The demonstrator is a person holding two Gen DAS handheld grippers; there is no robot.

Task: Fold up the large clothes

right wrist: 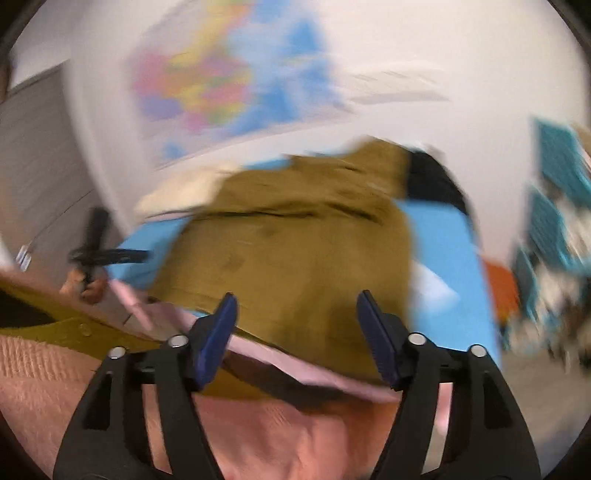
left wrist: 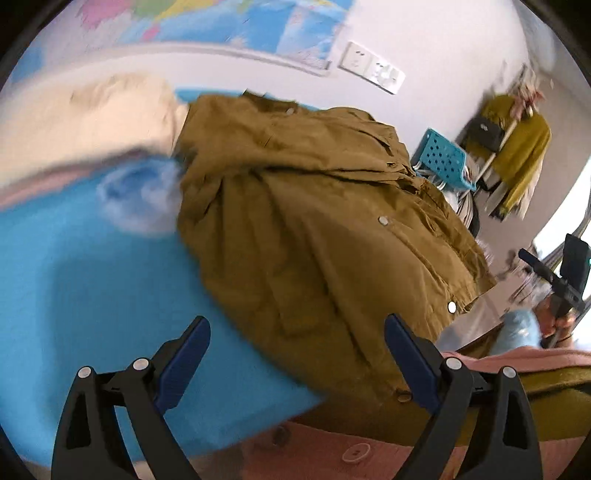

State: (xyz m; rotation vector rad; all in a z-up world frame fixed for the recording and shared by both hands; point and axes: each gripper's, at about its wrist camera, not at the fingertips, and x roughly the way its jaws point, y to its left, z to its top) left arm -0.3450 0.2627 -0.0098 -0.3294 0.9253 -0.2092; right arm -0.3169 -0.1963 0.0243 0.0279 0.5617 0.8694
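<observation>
A: Left wrist view: left tool (left wrist: 297, 341) spread wide, nothing between the pads. Olive jacket (left wrist: 314, 206) heaped on the blue counter (left wrist: 92, 288), directly ahead and slightly right of the tool. Near hem spilling off the near edge just under the right pad.

B: Right wrist view, badly blurred: right tool (right wrist: 295, 317) also wide, holding nothing. Same jacket dead ahead, near hem just past the fingertips. Pink garment (right wrist: 258, 435) below the tool; whether lying on the counter edge or worn, cannot tell.

A: Long axis?

B: Running near to far, collar end toward the wall map (left wrist: 229, 22), hem end nearest both tools. Sleeve folded in across the body, judging by the creases.

A: Nearer hand?

B: Roughly level on the hem; left closer to the left edge, right centred. Cream garment (left wrist: 96, 118) at far left, touching the jacket's far corner.

A: Likely next: grip of the near hem.
</observation>
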